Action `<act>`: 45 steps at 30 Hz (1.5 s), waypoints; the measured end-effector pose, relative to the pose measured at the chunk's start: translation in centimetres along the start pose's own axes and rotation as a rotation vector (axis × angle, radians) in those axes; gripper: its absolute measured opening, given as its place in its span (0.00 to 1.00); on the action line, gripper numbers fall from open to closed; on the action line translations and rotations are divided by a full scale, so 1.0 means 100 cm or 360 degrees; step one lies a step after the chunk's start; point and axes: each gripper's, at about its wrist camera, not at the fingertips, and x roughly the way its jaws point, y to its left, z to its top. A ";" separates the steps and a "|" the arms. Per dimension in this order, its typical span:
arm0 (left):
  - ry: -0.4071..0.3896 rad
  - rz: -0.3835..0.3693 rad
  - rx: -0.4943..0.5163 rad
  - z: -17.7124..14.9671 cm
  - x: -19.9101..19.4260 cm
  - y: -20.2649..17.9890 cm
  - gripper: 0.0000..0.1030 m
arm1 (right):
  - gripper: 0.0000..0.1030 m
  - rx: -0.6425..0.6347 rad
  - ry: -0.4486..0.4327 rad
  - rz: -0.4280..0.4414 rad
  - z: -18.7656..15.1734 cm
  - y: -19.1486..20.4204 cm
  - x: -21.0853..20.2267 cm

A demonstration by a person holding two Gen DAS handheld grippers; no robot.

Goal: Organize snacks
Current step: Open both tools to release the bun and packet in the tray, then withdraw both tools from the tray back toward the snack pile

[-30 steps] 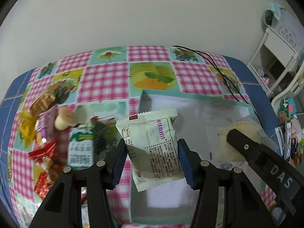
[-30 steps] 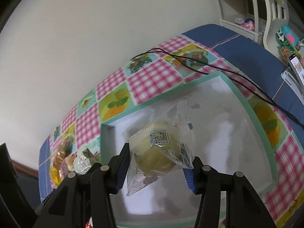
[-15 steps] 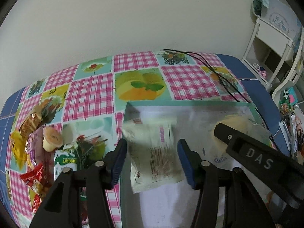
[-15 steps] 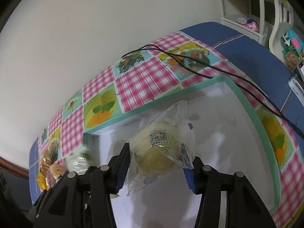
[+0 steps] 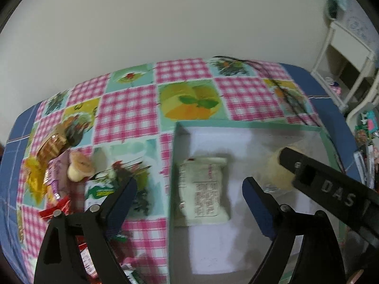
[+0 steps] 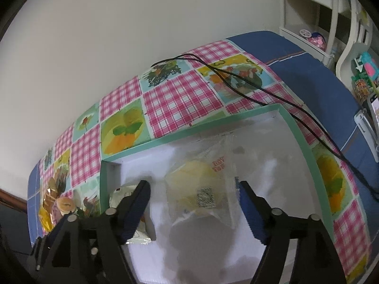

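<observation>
Both hand-held grippers, left [image 5: 189, 203] and right [image 6: 193, 207], hang spread over the shallow green-rimmed white box [image 5: 248, 124]. Ahead of each lies a packet: pale printed sachet [image 5: 203, 190], blurred; clear-wrapped yellow cake [image 6: 201, 187].

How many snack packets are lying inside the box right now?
2: a pale green printed packet by the left wall of the white, teal-rimmed box, and a clear bag holding a yellow cake toward the right. None looks hidden.

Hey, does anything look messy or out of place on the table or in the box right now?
Only the heap of loose snack packets jumbled on the checked tablecloth, left of the green-rimmed box. No spill or damage shows.
</observation>
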 end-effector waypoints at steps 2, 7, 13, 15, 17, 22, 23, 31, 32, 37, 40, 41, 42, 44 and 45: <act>0.0022 0.0039 -0.0034 0.000 0.002 0.007 0.88 | 0.89 -0.0016 0.0017 -0.0024 -0.001 0.001 0.002; 0.0045 0.0105 -0.0146 0.001 0.007 0.027 0.93 | 1.00 -0.0044 0.0054 -0.0067 -0.002 0.001 0.010; 0.0051 0.0156 -0.0220 0.000 0.011 0.043 0.99 | 1.00 -0.0088 0.0058 -0.0078 -0.003 0.007 0.010; 0.0056 0.0159 -0.0241 0.000 0.012 0.047 0.99 | 1.00 -0.0099 0.0055 -0.0075 -0.002 0.008 0.009; 0.0059 0.0157 -0.0271 0.000 0.014 0.052 0.99 | 1.00 -0.0103 0.0057 -0.0076 -0.003 0.008 0.009; 0.0047 0.0164 -0.0332 0.000 0.008 0.063 0.99 | 1.00 -0.0083 0.0034 -0.0043 -0.002 0.007 0.007; 0.0048 0.0160 -0.0345 0.000 0.006 0.065 0.99 | 1.00 -0.0086 0.0031 -0.0028 -0.003 0.008 0.006; 0.0062 0.0159 -0.0403 -0.008 -0.015 0.088 0.99 | 1.00 -0.0125 0.0062 -0.0011 -0.011 0.014 -0.005; 0.0063 0.0153 -0.0416 -0.009 -0.017 0.091 0.99 | 1.00 -0.0141 0.0091 -0.0024 -0.014 0.016 -0.006; 0.0058 0.0167 -0.0451 -0.017 -0.036 0.108 0.99 | 1.00 -0.0277 0.0070 -0.0133 -0.026 0.028 -0.018; 0.0046 0.0177 -0.0482 -0.025 -0.047 0.121 0.99 | 1.00 -0.0337 0.0038 -0.0179 -0.036 0.033 -0.028; 0.0043 0.0180 -0.0493 -0.028 -0.050 0.125 0.99 | 1.00 -0.0362 0.0018 -0.0191 -0.040 0.035 -0.033; 0.0043 0.0184 -0.0507 -0.033 -0.054 0.129 0.99 | 1.00 -0.0382 0.0001 -0.0205 -0.044 0.038 -0.036; 0.0046 0.0190 -0.0521 -0.043 -0.059 0.136 0.99 | 1.00 -0.0430 -0.0045 -0.0233 -0.053 0.044 -0.045; 0.0051 0.0195 -0.0530 -0.049 -0.061 0.139 0.99 | 1.00 -0.0451 -0.0065 -0.0254 -0.056 0.048 -0.049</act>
